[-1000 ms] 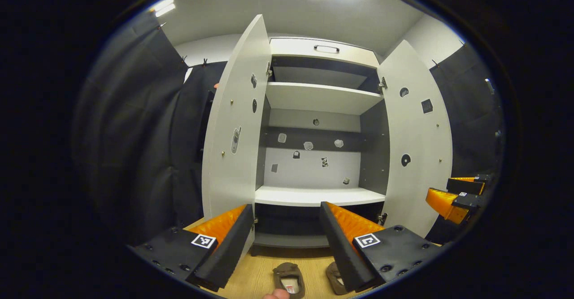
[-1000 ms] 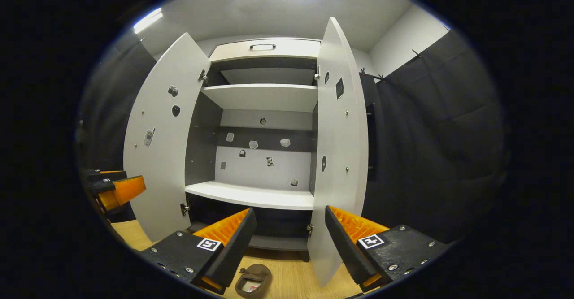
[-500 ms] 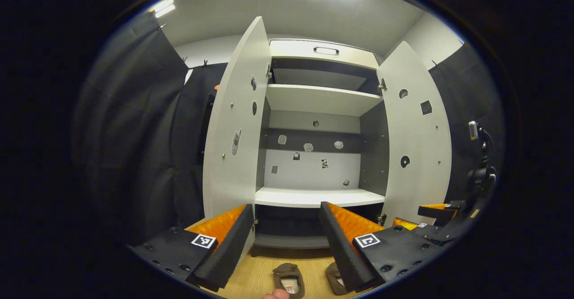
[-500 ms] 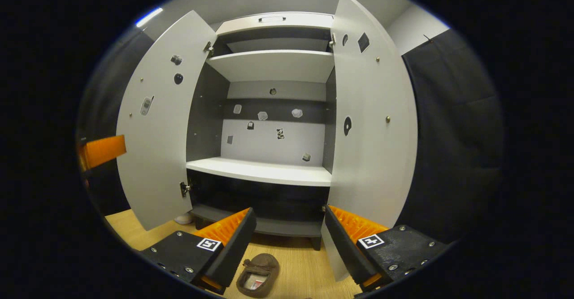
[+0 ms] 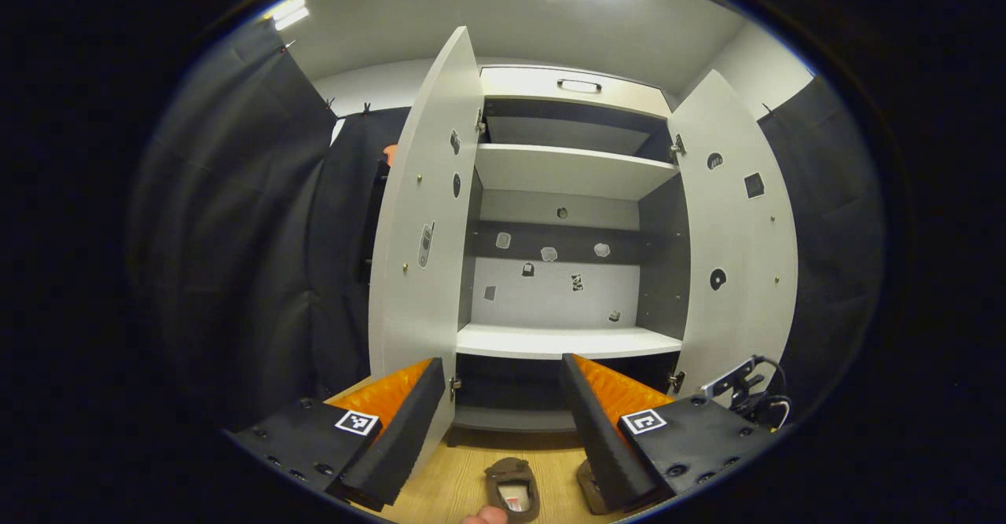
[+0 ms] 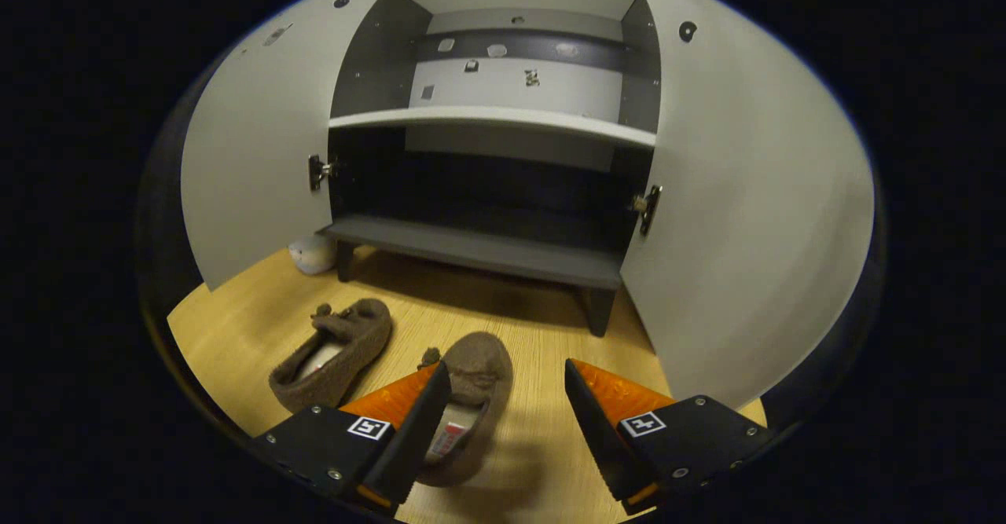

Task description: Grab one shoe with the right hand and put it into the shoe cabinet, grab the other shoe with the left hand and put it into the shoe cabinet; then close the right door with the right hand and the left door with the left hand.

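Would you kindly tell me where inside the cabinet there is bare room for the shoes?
The dark bottom shelf, between the two door hinges, lies bare, as does the white shelf above it. The floor in front is crowded: two brown shoes lie there, one beside the right claw.

Staged recording booth: black cloth walls (image 5: 259, 218), shoe cabinet (image 5: 566, 170), wood-look floor (image 6: 534, 335).

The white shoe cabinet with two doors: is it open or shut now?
Open. Both doors of the white shoe cabinet are swung wide outward, the left door and the right door, so its shelves show.
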Tool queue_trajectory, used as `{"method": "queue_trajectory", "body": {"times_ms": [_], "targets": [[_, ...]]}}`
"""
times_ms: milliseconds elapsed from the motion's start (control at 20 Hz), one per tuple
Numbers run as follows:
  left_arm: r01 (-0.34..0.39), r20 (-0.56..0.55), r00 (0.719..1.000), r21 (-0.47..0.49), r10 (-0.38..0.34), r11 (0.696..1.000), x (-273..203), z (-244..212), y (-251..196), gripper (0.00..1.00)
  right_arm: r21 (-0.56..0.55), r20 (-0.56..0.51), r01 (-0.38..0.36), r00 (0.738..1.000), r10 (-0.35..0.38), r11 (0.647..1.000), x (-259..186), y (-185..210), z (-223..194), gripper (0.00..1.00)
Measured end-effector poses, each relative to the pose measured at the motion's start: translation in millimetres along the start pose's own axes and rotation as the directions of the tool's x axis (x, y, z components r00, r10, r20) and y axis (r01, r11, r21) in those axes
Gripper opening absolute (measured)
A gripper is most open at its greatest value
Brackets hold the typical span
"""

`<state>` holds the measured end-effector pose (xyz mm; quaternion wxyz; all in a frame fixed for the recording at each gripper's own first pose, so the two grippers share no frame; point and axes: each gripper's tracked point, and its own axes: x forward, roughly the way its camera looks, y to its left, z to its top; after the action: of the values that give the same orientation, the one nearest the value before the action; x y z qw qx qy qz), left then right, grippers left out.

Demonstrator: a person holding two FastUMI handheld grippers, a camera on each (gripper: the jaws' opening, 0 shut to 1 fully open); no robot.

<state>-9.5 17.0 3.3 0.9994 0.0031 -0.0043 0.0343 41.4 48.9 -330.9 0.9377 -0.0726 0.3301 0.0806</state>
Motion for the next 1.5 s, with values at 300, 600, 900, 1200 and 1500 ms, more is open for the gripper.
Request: {"method": "queue_trajectory", "body": {"times_ms": [300,600,900,1200,1500], "targets": [[-0.021,-0.023,1.0,-0.005,0.021,1.0,-0.4,-9.0,9.4,0.96,0.046,-0.128,0.024,0.992,-0.018,0.999,44.2,-3.7,-44.9,0.9],[-0.036,-0.029,0.999,0.0,0.036,0.999,-2.4,-10.1,16.1,0.99,0.026,-0.168,0.035,0.985,-0.031,0.999,85.8,-8.3,-54.5,0.74],[-0.048,-0.026,0.999,0.005,0.048,0.999,-5.3,-9.5,21.1,0.96,0.003,-0.12,-0.016,0.993,0.016,1.0,85.9,3.2,-51.6,0.22],[-0.038,-0.022,0.999,-0.005,0.037,0.999,-2.8,-10.8,19.1,0.96,0.039,0.004,-0.013,1.0,0.013,0.999,55.0,7.0,-16.1,0.03],[-0.016,-0.027,1.0,-0.027,0.015,1.0,4.9,-19.2,12.3,0.99,0.064,0.182,-0.009,0.983,-0.003,0.998,-24.3,6.9,55.2,0.03]]}}
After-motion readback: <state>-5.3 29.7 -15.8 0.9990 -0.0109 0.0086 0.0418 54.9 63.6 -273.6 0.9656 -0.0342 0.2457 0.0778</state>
